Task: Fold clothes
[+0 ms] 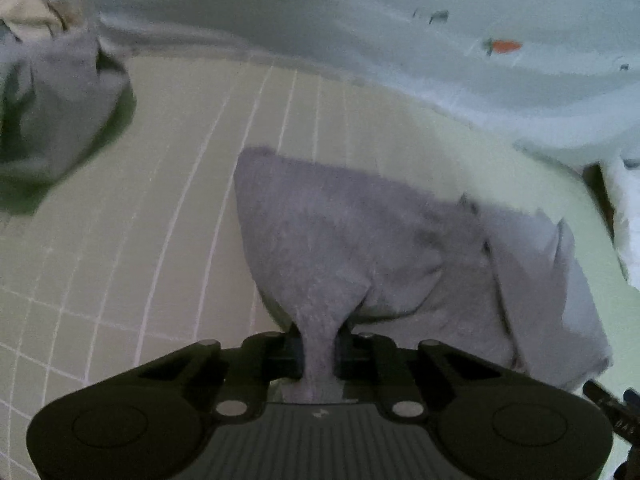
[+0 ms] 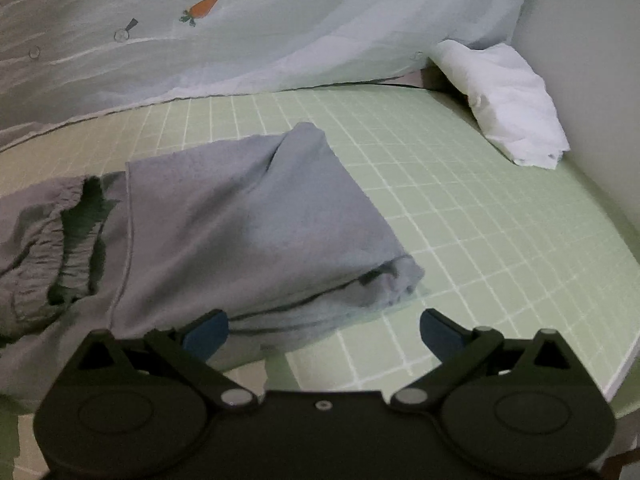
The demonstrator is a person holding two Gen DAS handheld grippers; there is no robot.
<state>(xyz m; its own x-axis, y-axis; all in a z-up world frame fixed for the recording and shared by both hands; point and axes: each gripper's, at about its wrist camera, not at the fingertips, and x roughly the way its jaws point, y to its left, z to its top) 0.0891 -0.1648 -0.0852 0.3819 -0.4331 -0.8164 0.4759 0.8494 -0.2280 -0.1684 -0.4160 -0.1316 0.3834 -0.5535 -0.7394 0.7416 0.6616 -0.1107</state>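
Note:
A grey garment point(image 1: 380, 248) lies on the green gridded mat point(image 1: 160, 200). My left gripper point(image 1: 319, 354) is shut on a pinched bunch of its cloth, which rises between the two black fingers. In the right wrist view the same grey garment point(image 2: 248, 216) lies partly folded, with an elastic waistband point(image 2: 48, 232) at the left. My right gripper point(image 2: 324, 330) stands open just in front of the garment's near folded edge, its blue pads point(image 2: 208, 330) holding nothing.
A pale sheet with a carrot print point(image 2: 204, 6) hangs behind the mat. A white crumpled cloth point(image 2: 508, 104) lies at the far right by the wall. Another grey heap point(image 1: 60, 120) sits at the left. The mat's right edge point(image 2: 624, 368) is close.

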